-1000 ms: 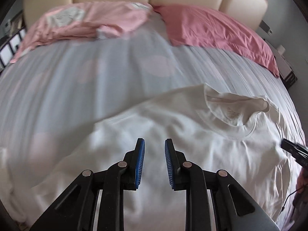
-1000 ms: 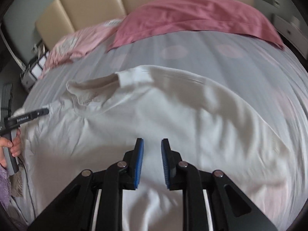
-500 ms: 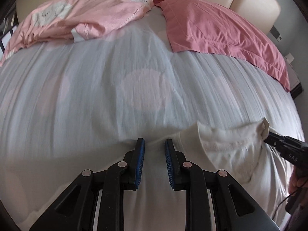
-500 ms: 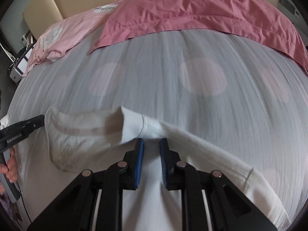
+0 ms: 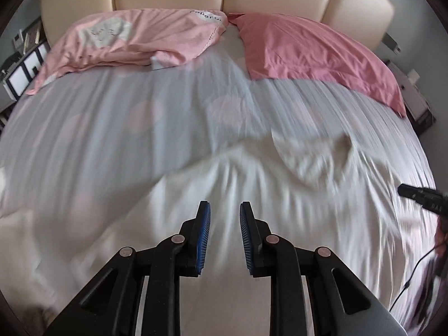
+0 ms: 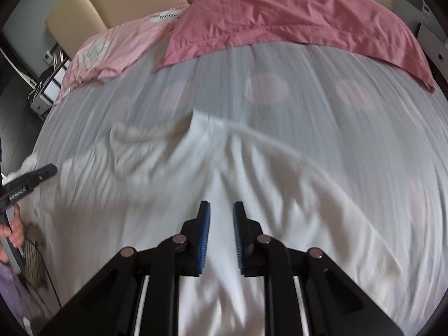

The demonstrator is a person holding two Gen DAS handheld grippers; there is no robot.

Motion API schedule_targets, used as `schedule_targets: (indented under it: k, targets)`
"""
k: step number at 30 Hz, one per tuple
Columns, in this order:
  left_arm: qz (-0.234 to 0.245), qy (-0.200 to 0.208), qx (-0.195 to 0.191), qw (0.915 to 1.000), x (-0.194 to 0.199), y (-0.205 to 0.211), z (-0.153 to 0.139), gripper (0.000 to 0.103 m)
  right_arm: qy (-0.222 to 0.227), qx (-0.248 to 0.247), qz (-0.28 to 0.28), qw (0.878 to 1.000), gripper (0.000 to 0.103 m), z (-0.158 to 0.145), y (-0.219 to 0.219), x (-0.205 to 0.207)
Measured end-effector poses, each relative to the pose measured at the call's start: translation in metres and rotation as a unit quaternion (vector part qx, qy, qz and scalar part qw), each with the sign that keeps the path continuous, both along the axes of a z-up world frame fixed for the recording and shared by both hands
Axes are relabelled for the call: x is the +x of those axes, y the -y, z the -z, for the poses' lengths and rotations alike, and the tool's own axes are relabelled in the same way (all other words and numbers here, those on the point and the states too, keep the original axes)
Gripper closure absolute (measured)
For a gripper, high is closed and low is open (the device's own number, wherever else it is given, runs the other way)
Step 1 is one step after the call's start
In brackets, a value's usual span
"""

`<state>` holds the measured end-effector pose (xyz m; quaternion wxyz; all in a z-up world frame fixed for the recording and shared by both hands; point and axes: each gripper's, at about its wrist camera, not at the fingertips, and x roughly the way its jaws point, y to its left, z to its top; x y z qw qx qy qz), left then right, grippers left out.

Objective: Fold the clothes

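Currently we see a white T-shirt (image 5: 252, 196) spread rumpled on the bed (image 5: 112, 128), collar toward the pillows | left claw (image 5: 223, 238) and right claw (image 6: 219, 235) both part open, empty, above it | no fold visible; folding looks left

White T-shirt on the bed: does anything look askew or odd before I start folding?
The white cotton T-shirt lies rumpled, not flat: long wrinkles cross its body and the neckline is bunched with one side flipped up. Both the left gripper and right gripper are open above it. Nothing looks damaged.
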<state>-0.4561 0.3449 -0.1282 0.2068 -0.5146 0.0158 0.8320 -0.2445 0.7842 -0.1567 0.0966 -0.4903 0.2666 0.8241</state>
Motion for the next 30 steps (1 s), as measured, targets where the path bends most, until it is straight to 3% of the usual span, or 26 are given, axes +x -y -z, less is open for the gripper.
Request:
schedule_targets:
  k: [8,14,16,18,22,26,30]
  targets:
    - [0.003,0.025,-0.016,0.9996,0.134,0.059,-0.023,0.080,0.070,-0.044,-0.006,0.997,0.086,0.000,0.075,0.166]
    - [-0.018,0.008,0.014,0.9997,0.228,0.079,-0.063,0.079,0.123,-0.068,-0.060,0.988,0.086,0.008,0.127,0.251]
    - [-0.023,-0.007,0.019,0.9995,0.256,0.083,-0.082,0.075,0.139,-0.072,-0.090,0.984,0.086,0.011,0.136,0.265]
    - [-0.033,-0.025,0.031,0.9987,0.279,0.089,-0.105,0.065,0.156,-0.080,-0.114,0.978,0.086,0.015,0.142,0.278]
    - [-0.040,-0.056,0.065,0.9955,0.300,0.098,-0.137,0.065,0.205,-0.127,-0.138,0.961,0.085,0.032,0.146,0.293]
    - [-0.040,-0.059,0.091,0.9933,0.299,0.104,-0.136,0.062,0.229,-0.157,-0.140,0.950,0.081,0.040,0.149,0.297]
    - [0.001,-0.058,0.095,0.9938,0.291,0.101,-0.122,0.062,0.226,-0.164,-0.105,0.954,0.073,0.039,0.160,0.291]
